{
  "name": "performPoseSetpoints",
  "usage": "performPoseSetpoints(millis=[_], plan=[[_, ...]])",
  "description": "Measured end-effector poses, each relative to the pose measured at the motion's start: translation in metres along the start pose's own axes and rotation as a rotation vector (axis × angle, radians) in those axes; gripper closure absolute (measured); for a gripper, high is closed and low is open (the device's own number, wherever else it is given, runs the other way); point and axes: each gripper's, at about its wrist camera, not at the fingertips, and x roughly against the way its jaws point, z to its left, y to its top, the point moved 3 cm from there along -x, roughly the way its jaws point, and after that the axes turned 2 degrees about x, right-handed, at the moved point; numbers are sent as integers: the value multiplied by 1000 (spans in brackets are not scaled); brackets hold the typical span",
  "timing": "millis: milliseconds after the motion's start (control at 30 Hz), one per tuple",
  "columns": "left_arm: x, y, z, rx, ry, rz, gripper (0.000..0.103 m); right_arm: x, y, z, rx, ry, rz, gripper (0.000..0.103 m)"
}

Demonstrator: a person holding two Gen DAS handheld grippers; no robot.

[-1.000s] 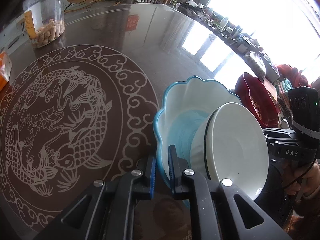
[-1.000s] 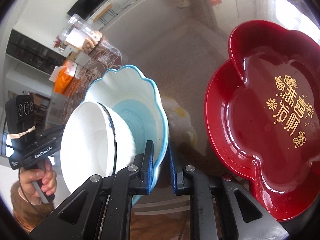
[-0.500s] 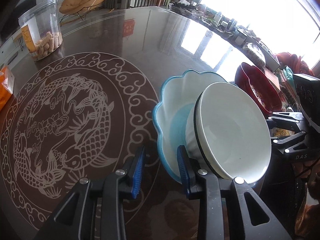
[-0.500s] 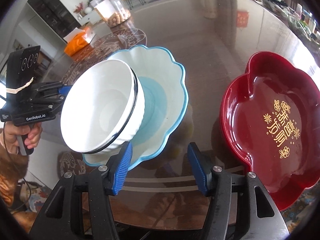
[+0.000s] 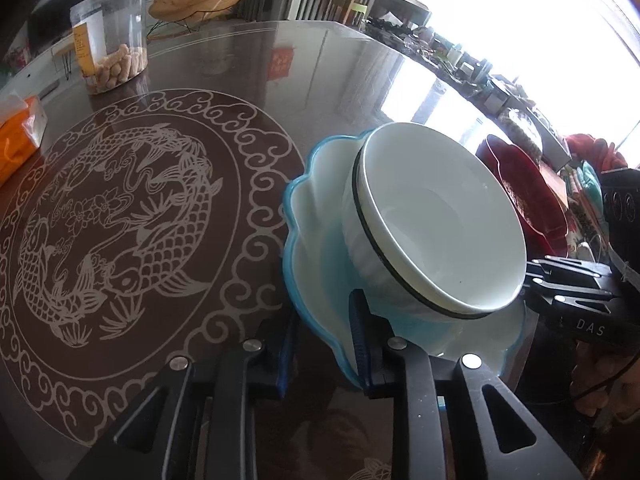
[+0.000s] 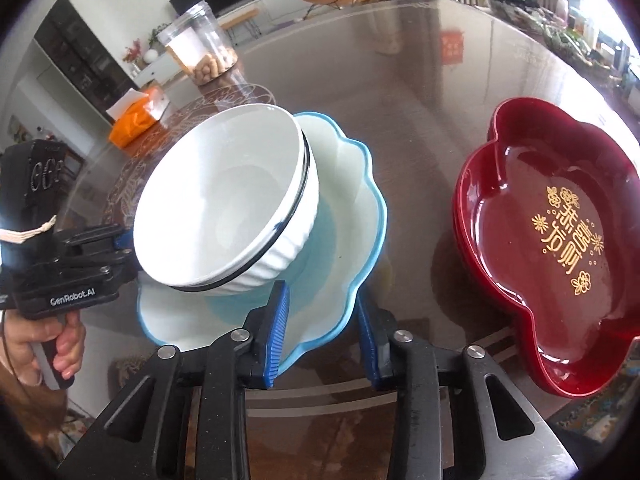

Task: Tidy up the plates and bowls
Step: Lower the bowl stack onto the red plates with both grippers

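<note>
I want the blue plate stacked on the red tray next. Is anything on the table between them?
Nothing visible: only bare table lies between the blue plate and the red tray. The white bowl sits on the plate.

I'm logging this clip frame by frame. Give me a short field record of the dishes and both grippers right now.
white bowl: tilted, resting in the blue plate
blue scalloped plate: on the glass table, rim between both grippers' fingers
red lobed tray: to the plate's right, apart from it
left gripper: open
right gripper: open
snack jar: far side of table
</note>
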Motion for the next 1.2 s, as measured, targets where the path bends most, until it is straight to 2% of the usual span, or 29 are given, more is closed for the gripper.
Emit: performPoseSetpoints(millis=[100, 233, 333, 700, 967, 1200], plan=[[1, -3, 3, 44, 20, -26, 84, 2, 2, -3, -31, 14, 8, 78], [4, -3, 8, 91, -1, -15, 84, 8, -2, -5, -39, 57, 22, 78], [10, 0, 6, 91, 11, -26, 84, 11, -1, -7, -58, 72, 26, 79], [44, 14, -8, 85, 1, -86, 84, 40, 8, 3, -13, 77, -49, 79], [60, 51, -61, 21, -47, -126, 84, 92, 14, -21, -31, 54, -122, 79], [29, 83, -133, -39, -132, -123, 84, 135, 21, -68, -74, -50, -187, 79]])
